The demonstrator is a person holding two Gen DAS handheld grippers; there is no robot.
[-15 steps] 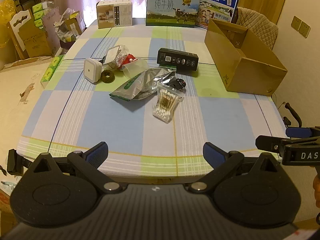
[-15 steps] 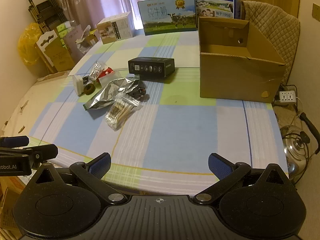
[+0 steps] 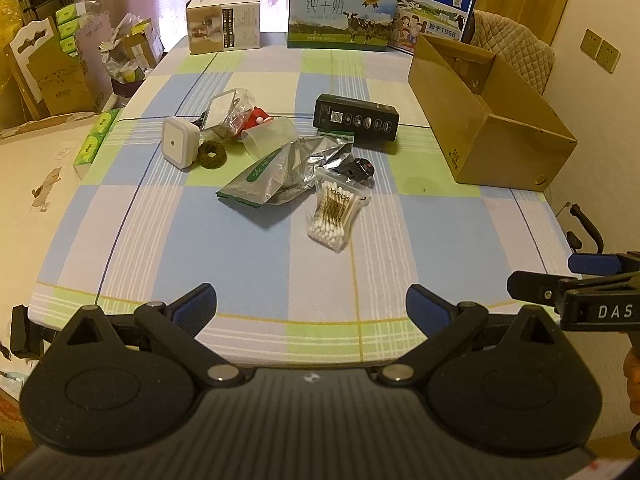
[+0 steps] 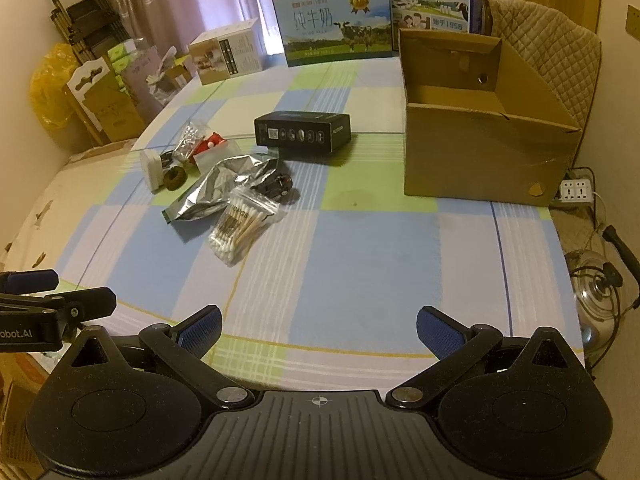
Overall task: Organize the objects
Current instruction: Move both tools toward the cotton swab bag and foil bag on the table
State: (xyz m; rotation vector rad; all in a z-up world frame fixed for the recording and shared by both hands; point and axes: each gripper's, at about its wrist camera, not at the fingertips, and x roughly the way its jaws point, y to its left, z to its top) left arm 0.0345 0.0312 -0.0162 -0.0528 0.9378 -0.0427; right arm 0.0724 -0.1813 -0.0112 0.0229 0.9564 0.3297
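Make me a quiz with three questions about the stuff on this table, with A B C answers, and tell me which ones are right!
1. Where is the bag of cotton swabs?
A. inside the cardboard box
B. on the tablecloth, nearest the grippers
C. on the chair

2. What colour is the long box beside the silver pouch?
A. black
B. yellow
C. pink

3. How is the left gripper?
A. shut on the pouch
B. shut on nothing
C. open, holding nothing

Answers: 1 B, it lies in front of the pile, outside the cardboard box. 2 A, its sides are black. 3 C, its blue fingers stand wide apart over bare tablecloth.
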